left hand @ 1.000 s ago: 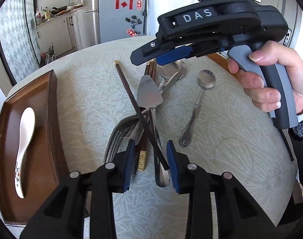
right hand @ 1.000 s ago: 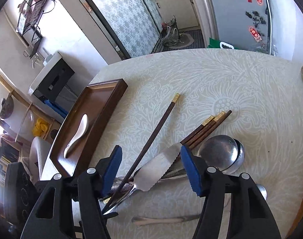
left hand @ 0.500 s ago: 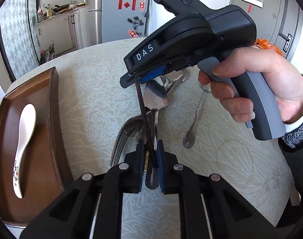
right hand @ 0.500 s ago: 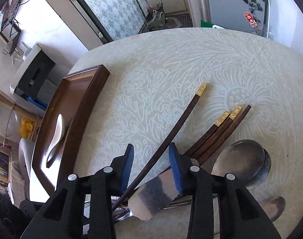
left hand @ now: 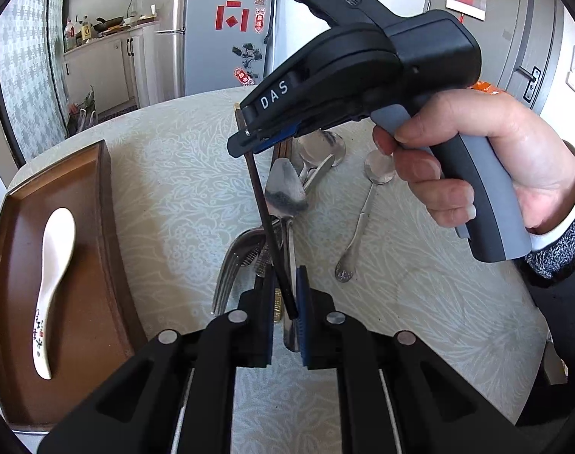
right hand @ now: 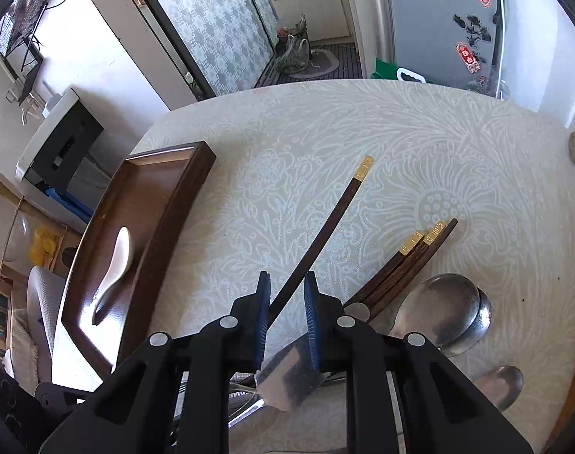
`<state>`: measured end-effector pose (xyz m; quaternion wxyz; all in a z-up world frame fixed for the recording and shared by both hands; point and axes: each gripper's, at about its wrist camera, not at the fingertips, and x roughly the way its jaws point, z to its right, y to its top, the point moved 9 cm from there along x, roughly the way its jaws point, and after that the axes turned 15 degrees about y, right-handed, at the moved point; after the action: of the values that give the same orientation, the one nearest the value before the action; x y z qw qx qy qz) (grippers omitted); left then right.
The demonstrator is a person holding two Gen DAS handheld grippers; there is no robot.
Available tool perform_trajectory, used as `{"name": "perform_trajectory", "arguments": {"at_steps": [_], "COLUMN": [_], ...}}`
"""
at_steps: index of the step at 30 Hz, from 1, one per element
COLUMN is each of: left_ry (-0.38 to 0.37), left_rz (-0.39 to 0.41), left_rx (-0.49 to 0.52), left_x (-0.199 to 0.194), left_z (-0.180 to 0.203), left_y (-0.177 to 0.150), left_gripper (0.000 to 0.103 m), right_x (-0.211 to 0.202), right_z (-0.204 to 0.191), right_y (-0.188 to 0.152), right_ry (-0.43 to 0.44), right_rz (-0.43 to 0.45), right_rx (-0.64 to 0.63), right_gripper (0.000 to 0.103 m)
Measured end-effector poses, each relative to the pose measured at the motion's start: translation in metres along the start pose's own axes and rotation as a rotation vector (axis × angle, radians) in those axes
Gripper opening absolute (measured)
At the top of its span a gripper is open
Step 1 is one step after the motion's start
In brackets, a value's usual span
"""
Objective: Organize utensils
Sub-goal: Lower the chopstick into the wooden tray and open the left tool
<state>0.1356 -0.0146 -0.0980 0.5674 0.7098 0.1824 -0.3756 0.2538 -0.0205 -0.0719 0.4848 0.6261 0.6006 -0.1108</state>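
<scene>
A dark wooden chopstick (left hand: 262, 204) with a gold cap lies slanted across a pile of metal utensils on the table. My left gripper (left hand: 285, 302) is shut on its thin lower end. A hand (left hand: 476, 166) holds my right gripper (left hand: 257, 140) over the chopstick's upper part. In the right wrist view the chopstick (right hand: 325, 227) runs between the blue pads of the right gripper (right hand: 287, 302). Those jaws are closing, with a small gap still showing on each side of the stick. A brown wooden tray (left hand: 106, 204) at the left holds a white ceramic spoon (left hand: 53, 265).
Under the chopstick lie a cake server (left hand: 285, 189), forks (left hand: 230, 261) and a slim metal spoon (left hand: 363, 208). Three more chopsticks (right hand: 412, 261) and large metal spoons (right hand: 438, 314) sit to the right. The table's round edge curves behind the tray (right hand: 166, 223).
My left jaws closed on the chopstick's thin end. The right gripper came down and left over the chopstick, and its jaws narrowed around it.
</scene>
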Motion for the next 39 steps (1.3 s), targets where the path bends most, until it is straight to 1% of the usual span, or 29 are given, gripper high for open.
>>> {"name": "perform_trajectory", "arguments": {"at_steps": [4, 7, 11, 15, 20, 25, 28, 30, 31, 32, 33, 34, 35, 36, 37, 39], "left_ry": [0.024, 0.055, 0.100, 0.150, 0.210, 0.244, 0.249, 0.240, 0.242, 0.246, 0.253, 0.264, 0.275, 0.280, 0.273, 0.266], "left_rz": [0.027, 0.037, 0.035, 0.022, 0.000, -0.042, -0.064, -0.055, -0.056, -0.055, -0.051, -0.040, -0.026, -0.016, 0.004, 0.040], "left_rx": [-0.012, -0.033, -0.067, -0.102, -0.130, -0.159, -0.165, -0.168, -0.167, -0.164, -0.154, -0.144, -0.135, -0.125, -0.124, -0.130], "left_x": [-0.017, -0.028, -0.036, -0.040, -0.043, -0.035, -0.028, -0.030, -0.031, -0.031, -0.032, -0.034, -0.036, -0.039, -0.043, -0.055], "left_z": [-0.014, -0.034, -0.069, -0.108, -0.155, -0.185, -0.191, -0.192, -0.192, -0.192, -0.190, -0.189, -0.187, -0.186, -0.184, -0.179], "left_y": [-0.004, -0.010, -0.022, -0.032, -0.044, -0.059, -0.064, -0.065, -0.065, -0.065, -0.065, -0.064, -0.066, -0.067, -0.065, -0.061], "left_gripper": [0.012, 0.012, 0.012, 0.012, 0.012, 0.012, 0.013, 0.014, 0.015, 0.018, 0.035, 0.046, 0.047, 0.051, 0.059, 0.066], "right_x": [0.004, 0.019, 0.050, 0.088, 0.130, 0.169, 0.181, 0.182, 0.182, 0.181, 0.180, 0.176, 0.171, 0.165, 0.156, 0.131], "right_z": [-0.030, -0.057, -0.093, -0.126, -0.163, -0.183, -0.188, -0.190, -0.190, -0.190, -0.190, -0.189, -0.188, -0.188, -0.186, -0.179], "right_y": [0.009, 0.016, 0.028, 0.041, 0.053, 0.055, 0.054, 0.053, 0.053, 0.050, 0.049, 0.049, 0.049, 0.047, 0.047, 0.047], "right_ry": [0.009, 0.025, 0.053, 0.099, 0.135, 0.124, 0.113, 0.114, 0.108, 0.114, 0.121, 0.123, 0.123, 0.128, 0.138, 0.140], "right_rz": [0.001, -0.009, -0.037, -0.068, -0.093, -0.129, -0.135, -0.135, -0.138, -0.143, -0.144, -0.136, -0.128, -0.125, -0.117, -0.088], "right_rx": [-0.033, -0.068, -0.110, -0.140, -0.178, -0.207, -0.222, -0.219, -0.222, -0.222, -0.217, -0.212, -0.213, -0.213, -0.210, -0.210], "right_gripper": [0.018, 0.018, 0.018, 0.017, 0.017, 0.017, 0.018, 0.018, 0.018, 0.022, 0.039, 0.048, 0.054, 0.054, 0.054, 0.063]}}
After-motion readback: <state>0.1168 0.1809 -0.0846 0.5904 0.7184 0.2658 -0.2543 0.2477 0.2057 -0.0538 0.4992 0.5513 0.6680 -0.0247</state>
